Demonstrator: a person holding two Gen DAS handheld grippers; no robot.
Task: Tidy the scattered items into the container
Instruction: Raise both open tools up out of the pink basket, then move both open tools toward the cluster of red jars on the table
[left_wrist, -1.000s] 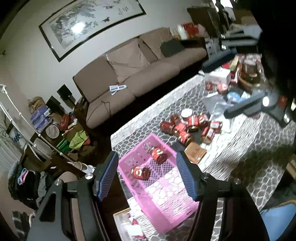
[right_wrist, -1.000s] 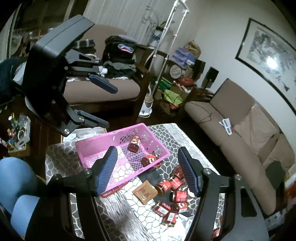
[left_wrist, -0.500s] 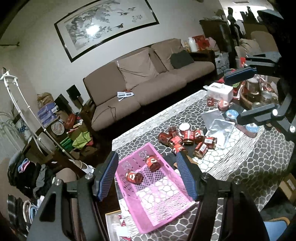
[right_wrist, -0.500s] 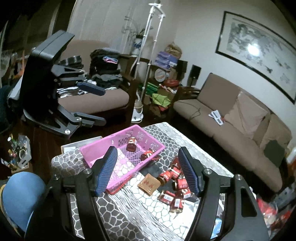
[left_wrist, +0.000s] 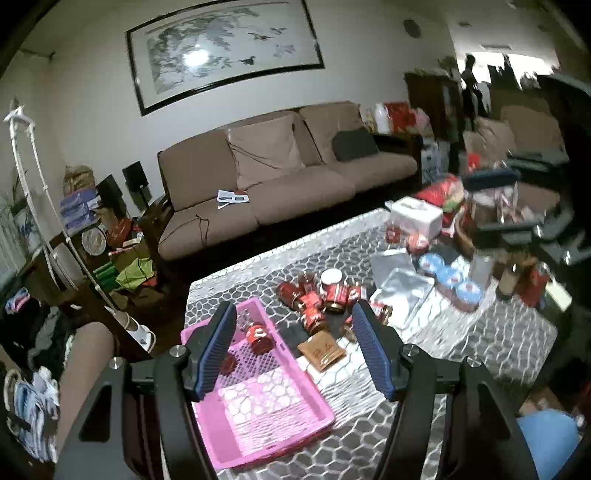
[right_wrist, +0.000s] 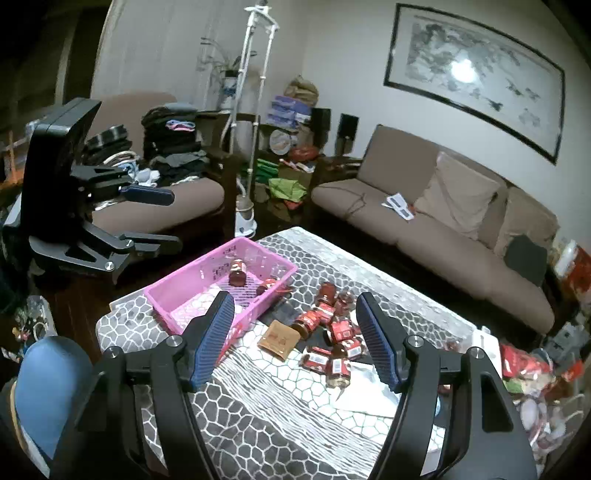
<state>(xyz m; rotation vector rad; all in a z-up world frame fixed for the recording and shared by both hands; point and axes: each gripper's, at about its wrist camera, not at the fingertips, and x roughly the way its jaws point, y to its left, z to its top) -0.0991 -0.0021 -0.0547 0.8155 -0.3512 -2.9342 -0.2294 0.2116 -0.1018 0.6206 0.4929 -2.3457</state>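
Observation:
A pink mesh basket (left_wrist: 258, 402) (right_wrist: 173, 299) lies on the patterned table with two red-labelled jars (left_wrist: 258, 336) (right_wrist: 237, 271) at its far end. Beside it is a heap of several similar jars (left_wrist: 317, 299) (right_wrist: 332, 328) and a brown sachet (left_wrist: 321, 350) (right_wrist: 279, 338). My left gripper (left_wrist: 294, 312) hovers over the basket's right rim, its jaws opening with nothing between them. My right gripper (right_wrist: 294, 299) hangs open and empty above the sachet and jars. From each wrist camera the other gripper shows out at the side (right_wrist: 162, 221) (left_wrist: 491, 203).
The table's far right end is crowded: a white tissue box (left_wrist: 415, 218), silver foil bags (left_wrist: 402, 291), blue-lidded tubs (left_wrist: 447, 273) and bottles. A brown sofa (left_wrist: 295, 192) runs behind the table. A person's blue-clad knee (right_wrist: 51, 384) is at the near edge.
Both wrist views have rolled toward level as the grippers swung across the table. The basket, its two jars and the heap lie where they were.

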